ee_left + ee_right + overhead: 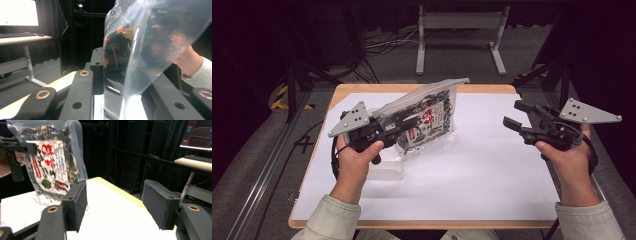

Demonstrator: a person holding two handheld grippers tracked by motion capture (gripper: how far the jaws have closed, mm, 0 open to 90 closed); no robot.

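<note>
Clear snack bag (428, 117), upright above the counter (492, 165), long axis vertical, top tilted away, clamped in left gripper (404, 120); right gripper (510, 116) spread, holding nothing

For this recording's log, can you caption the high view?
Left hand-held gripper holds a clear snack bag up over the white table; right hand-held gripper waits open.
</note>
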